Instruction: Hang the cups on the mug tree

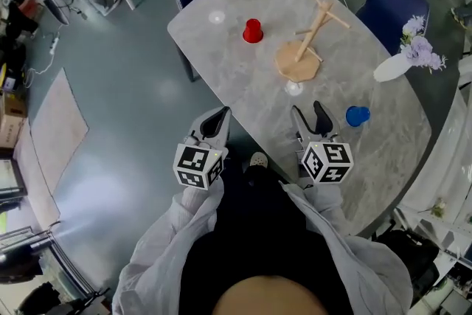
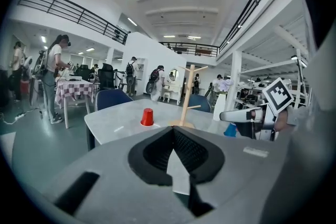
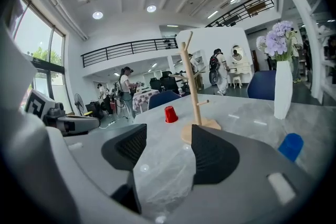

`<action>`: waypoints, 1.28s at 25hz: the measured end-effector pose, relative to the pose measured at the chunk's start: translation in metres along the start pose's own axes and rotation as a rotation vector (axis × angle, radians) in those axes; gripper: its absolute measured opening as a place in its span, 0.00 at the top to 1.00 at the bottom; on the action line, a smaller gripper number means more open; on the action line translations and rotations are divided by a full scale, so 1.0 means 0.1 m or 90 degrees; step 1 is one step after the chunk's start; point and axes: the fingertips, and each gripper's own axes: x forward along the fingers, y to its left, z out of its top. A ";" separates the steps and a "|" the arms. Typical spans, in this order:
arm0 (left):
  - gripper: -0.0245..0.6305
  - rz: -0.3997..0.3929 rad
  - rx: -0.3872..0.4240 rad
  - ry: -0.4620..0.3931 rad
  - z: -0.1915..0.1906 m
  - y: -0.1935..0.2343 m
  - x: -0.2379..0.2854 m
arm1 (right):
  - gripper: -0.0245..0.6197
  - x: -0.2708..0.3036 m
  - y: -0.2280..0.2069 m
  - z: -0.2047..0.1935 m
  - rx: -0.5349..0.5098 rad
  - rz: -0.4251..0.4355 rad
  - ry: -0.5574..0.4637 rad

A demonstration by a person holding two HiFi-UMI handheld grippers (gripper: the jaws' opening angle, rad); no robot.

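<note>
A: Tongs? Cups?
B: Left gripper (image 1: 216, 122) jaws together, empty. Right gripper (image 1: 307, 111) jaws partly apart, empty. Red cup (image 1: 252, 31) far left on the table (image 1: 221, 77), blue cup (image 1: 358, 116) near right, mug tree (image 1: 310, 33) bare.
A: Handling?
B: Probably light, thin plastic; pinch the sidewall gently.

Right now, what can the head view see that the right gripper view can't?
Only the head view shows the person's shoe and a pale mat on the floor. Only the right gripper view shows the ceiling lights and the balcony railing. Both show the red cup, the blue cup, the mug tree and the vase of flowers.
</note>
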 end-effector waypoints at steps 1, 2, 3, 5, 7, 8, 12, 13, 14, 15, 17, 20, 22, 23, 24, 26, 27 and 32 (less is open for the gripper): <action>0.95 -0.016 0.007 0.003 0.02 -0.04 0.06 | 0.56 -0.03 -0.03 0.00 0.006 -0.009 -0.004; 0.95 -0.032 0.014 0.006 0.05 -0.08 0.12 | 0.56 -0.05 -0.06 0.01 0.010 -0.019 -0.007; 0.95 -0.047 0.019 0.008 0.07 -0.12 0.18 | 0.56 -0.07 -0.09 0.02 0.015 -0.029 -0.010; 0.95 -0.077 0.028 0.012 0.11 -0.18 0.33 | 0.56 -0.10 -0.18 0.03 0.024 -0.051 -0.018; 0.95 -0.107 0.037 0.019 0.14 -0.24 0.48 | 0.55 -0.12 -0.26 0.06 0.035 -0.074 -0.028; 0.95 -0.123 0.041 0.024 0.16 -0.27 0.57 | 0.56 -0.13 -0.31 0.07 0.040 -0.085 -0.033; 0.95 -0.193 0.063 0.034 0.29 -0.39 0.89 | 0.55 -0.15 -0.49 0.13 0.063 -0.140 -0.049; 0.95 -0.210 0.069 0.038 0.33 -0.40 0.97 | 0.55 -0.15 -0.52 0.15 0.069 -0.154 -0.052; 0.95 -0.226 0.074 0.042 0.37 -0.40 1.04 | 0.55 -0.15 -0.54 0.16 0.075 -0.169 -0.055; 0.95 -0.242 0.079 0.047 0.40 -0.41 1.11 | 0.55 -0.15 -0.56 0.17 0.080 -0.184 -0.058; 0.95 -0.279 0.090 0.054 0.47 -0.46 1.25 | 0.55 -0.17 -0.64 0.20 0.089 -0.220 -0.064; 0.95 -0.334 0.111 0.065 0.55 -0.51 1.42 | 0.56 -0.17 -0.74 0.25 0.106 -0.275 -0.078; 0.95 -0.368 0.123 0.076 0.58 -0.52 1.52 | 0.55 -0.17 -0.76 0.27 0.116 -0.310 -0.086; 0.95 -0.385 0.128 0.081 0.59 -0.52 1.57 | 0.55 -0.18 -0.76 0.28 0.121 -0.327 -0.089; 0.95 -0.400 0.133 0.085 0.60 -0.52 1.62 | 0.55 -0.19 -0.77 0.28 0.125 -0.343 -0.092; 0.95 -0.430 0.141 0.092 0.62 -0.53 1.70 | 0.55 -0.21 -0.78 0.29 0.132 -0.375 -0.096; 0.95 -0.446 0.146 0.095 0.62 -0.53 1.73 | 0.55 -0.23 -0.78 0.29 0.134 -0.392 -0.098; 0.95 -0.523 0.169 0.115 0.58 -0.63 1.80 | 0.55 -0.38 -0.78 0.27 0.143 -0.474 -0.112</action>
